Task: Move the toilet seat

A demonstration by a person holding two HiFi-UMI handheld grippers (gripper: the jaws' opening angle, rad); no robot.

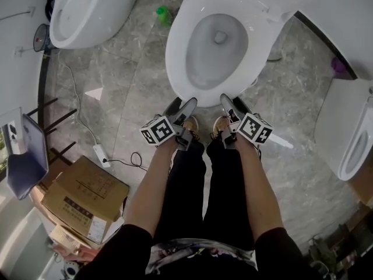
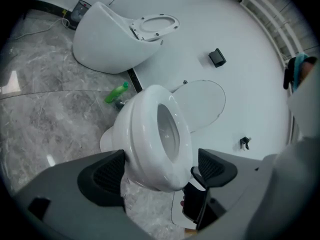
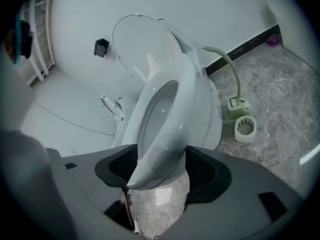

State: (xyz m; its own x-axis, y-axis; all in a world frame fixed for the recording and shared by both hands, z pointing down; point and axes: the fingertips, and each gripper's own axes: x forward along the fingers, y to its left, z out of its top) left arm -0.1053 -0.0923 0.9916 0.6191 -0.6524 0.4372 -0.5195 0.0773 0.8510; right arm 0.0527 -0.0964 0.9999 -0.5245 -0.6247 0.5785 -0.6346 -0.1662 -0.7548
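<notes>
The white toilet seat (image 1: 178,60) lies down on the bowl, and the lid (image 3: 145,44) stands up behind it. Both grippers are at the bowl's front edge, just above the person's shoes. My left gripper (image 1: 182,105) stands open, and in the left gripper view the front of the seat (image 2: 182,134) and bowl fills most of the wide gap of the left gripper (image 2: 160,171); the right pad stays clear. My right gripper (image 1: 234,104) straddles the seat's front lip. In the right gripper view both pads of the right gripper (image 3: 159,171) sit against the seat (image 3: 185,109).
A second toilet (image 1: 87,10) stands at the upper left and a third one (image 1: 355,139) at the right edge. A green bottle (image 1: 163,13) lies behind the bowl. A brush holder (image 3: 245,128) stands beside it. A cardboard box (image 1: 84,197) and a cabled power strip (image 1: 100,153) lie at the left.
</notes>
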